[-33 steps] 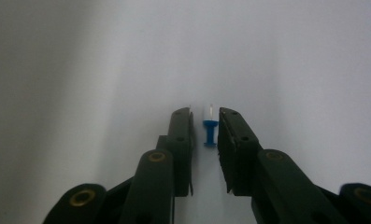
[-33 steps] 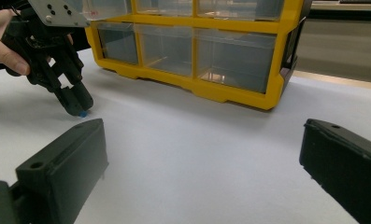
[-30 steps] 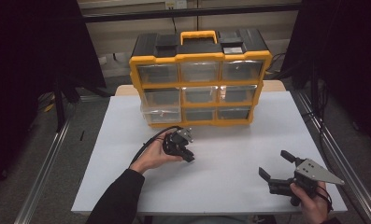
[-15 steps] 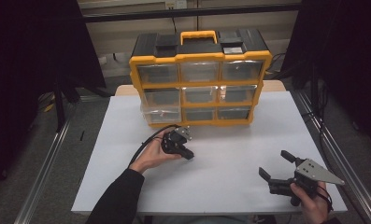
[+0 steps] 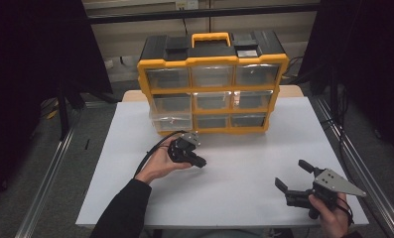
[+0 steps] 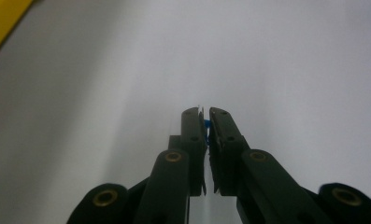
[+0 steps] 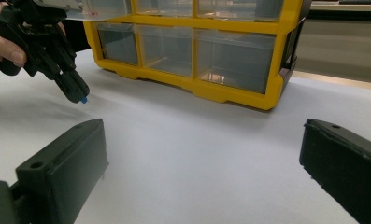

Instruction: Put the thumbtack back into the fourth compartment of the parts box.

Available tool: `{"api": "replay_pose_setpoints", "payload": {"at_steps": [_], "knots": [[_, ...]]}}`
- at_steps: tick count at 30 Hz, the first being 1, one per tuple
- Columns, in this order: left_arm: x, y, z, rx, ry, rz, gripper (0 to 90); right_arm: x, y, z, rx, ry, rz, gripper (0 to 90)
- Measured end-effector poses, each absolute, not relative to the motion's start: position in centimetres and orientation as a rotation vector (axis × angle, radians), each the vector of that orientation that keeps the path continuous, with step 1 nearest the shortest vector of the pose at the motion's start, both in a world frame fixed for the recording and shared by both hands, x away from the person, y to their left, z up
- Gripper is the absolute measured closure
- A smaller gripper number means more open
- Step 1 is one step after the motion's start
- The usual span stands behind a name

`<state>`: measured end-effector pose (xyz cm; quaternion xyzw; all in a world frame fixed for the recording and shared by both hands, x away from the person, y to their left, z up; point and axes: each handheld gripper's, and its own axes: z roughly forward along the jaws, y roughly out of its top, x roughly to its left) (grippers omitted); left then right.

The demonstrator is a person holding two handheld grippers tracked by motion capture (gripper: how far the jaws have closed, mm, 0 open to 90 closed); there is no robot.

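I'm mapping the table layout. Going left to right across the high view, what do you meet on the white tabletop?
Left gripper pinching a small blue piece, shut → yellow and black drawer organizer with clear drawers, farther back → right gripper, open, near the table's right front corner.

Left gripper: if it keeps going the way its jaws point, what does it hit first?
Most likely the bare white table top. The left gripper, shut on a small blue item, tilts down toward it, nothing between; depth is unclear.

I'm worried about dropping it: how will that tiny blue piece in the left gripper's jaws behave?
The blue piece barely peeks from the left gripper, so it likely slips easily. It looks light, probably bouncing or skidding on the smooth white table.
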<state>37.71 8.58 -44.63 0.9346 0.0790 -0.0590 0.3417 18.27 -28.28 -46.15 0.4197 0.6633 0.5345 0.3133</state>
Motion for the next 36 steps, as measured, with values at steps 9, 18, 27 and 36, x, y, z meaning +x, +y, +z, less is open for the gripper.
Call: {"api": "replay_pose_setpoints", "payload": {"at_steps": [9,18,27,36], "knots": [[37.2,9.0,-43.5,2.371,0.209,-0.135,85.3,18.2,-28.3,-46.1,1.104,1.75,1.414,0.6],[37.0,10.0,-42.3,2.302,0.216,-0.09,85.3,18.2,-28.3,-46.1,1.107,1.747,1.412,0.6],[36.5,10.5,-41.0,2.243,0.213,-0.067,85.3,18.2,-28.3,-46.1,1.107,1.746,1.412,0.6],[36.2,11.1,-40.0,2.18,0.229,-0.019,85.5,18.2,-28.3,-46.1,1.107,1.747,1.412,0.6]]}}
